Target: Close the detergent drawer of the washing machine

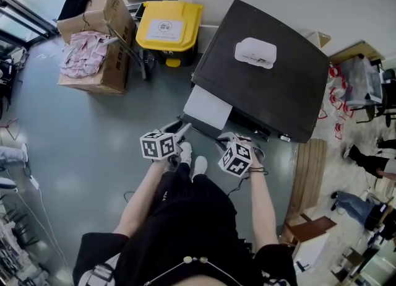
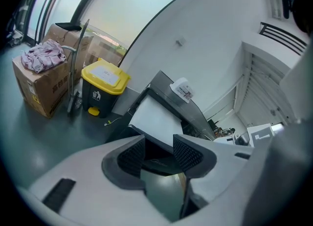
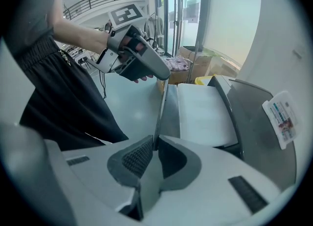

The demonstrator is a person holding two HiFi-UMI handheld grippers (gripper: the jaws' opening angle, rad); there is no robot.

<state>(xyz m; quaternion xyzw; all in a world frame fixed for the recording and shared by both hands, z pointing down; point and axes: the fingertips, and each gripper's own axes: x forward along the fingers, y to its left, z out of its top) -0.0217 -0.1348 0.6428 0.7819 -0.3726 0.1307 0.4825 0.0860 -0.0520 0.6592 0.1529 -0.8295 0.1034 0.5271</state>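
Right tongs (image 3: 154, 144) pinch the front edge of the detergent drawer (image 3: 205, 112), which stands out from the washing machine (image 1: 272, 86); left tongs (image 2: 159, 146) gape empty beside it.

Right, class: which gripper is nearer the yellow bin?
Left. The left gripper hangs open by the drawer, towards the bin; the right gripper grips the drawer's front edge, farther off.

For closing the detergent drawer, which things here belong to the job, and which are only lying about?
Belong to the job:
- washing machine
- detergent drawer, pulled out
- right gripper, pinching the drawer's thin front edge
- left gripper, open, near the drawer

Only lying about:
- yellow-lidded bin
- cardboard box holding pink clothes
- white packet on the machine's top
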